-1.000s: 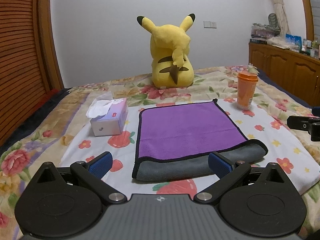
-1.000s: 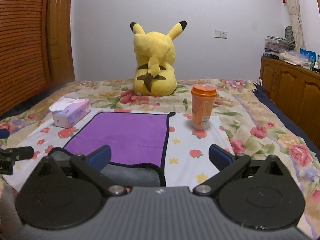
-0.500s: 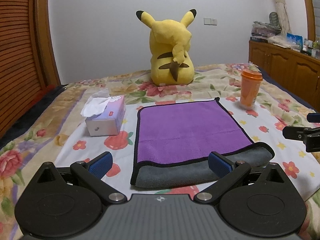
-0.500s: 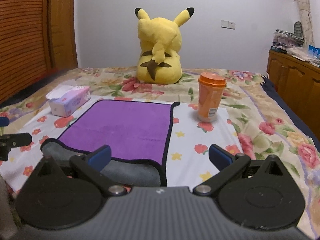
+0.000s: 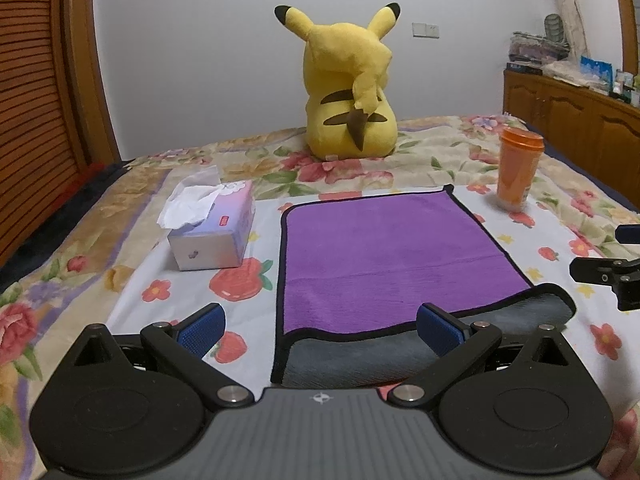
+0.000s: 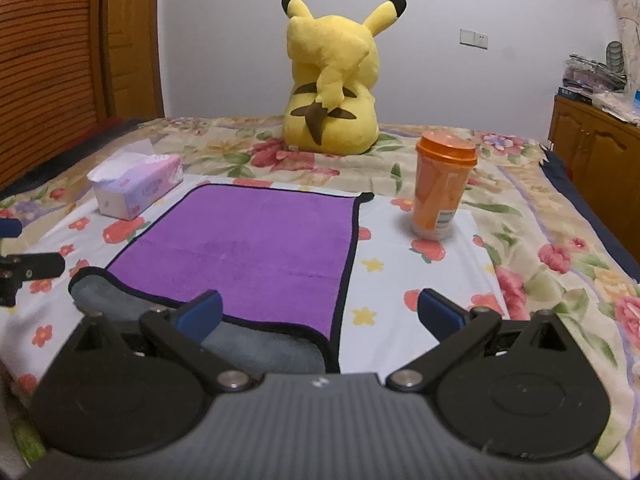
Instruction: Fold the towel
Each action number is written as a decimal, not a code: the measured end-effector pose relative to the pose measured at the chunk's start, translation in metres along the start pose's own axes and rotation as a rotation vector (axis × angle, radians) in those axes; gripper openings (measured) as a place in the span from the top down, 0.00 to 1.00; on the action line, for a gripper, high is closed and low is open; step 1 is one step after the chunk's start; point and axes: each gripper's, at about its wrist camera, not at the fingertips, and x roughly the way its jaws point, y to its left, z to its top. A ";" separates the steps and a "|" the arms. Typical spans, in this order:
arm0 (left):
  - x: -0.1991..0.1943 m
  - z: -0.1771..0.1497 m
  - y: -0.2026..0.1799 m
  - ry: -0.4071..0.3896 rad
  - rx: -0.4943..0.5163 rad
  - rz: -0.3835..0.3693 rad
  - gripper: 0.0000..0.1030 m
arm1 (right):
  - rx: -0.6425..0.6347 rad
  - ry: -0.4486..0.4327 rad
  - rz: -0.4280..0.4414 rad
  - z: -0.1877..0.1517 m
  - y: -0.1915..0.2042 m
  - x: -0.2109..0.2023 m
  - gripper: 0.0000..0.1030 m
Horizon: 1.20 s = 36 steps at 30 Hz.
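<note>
Low in both frames, my hand-held grippers sit side by side at the near edge of the bed, both spread wide and holding nothing. My left gripper straddles the towel's near left corner; my right gripper frames its near right corner. The towel lies at centre frame, purple side up, its near edge rolled back to show grey, which gives each jaw a lip to pinch. I judge the fold not yet begun. A tissue box at left, a cup at right and a plush behind leave the towel room to fold away from me.
</note>
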 end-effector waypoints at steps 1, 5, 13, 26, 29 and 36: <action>0.002 0.000 0.001 0.002 -0.001 0.002 0.00 | -0.004 0.003 0.001 0.000 0.000 0.002 0.00; 0.011 0.001 0.007 0.013 0.001 0.011 0.00 | -0.017 0.011 0.000 0.002 0.001 0.011 0.00; 0.029 0.002 0.018 0.051 -0.002 0.035 0.00 | -0.023 0.040 -0.003 0.001 0.000 0.025 0.00; 0.072 -0.006 0.035 0.191 -0.014 -0.010 0.04 | -0.003 0.188 0.047 -0.009 -0.005 0.057 0.01; 0.079 -0.008 0.039 0.214 -0.026 -0.014 0.07 | 0.001 0.203 0.073 -0.008 -0.005 0.059 0.14; 0.087 -0.011 0.044 0.247 -0.055 -0.026 0.15 | 0.002 0.260 0.104 -0.010 -0.005 0.066 0.21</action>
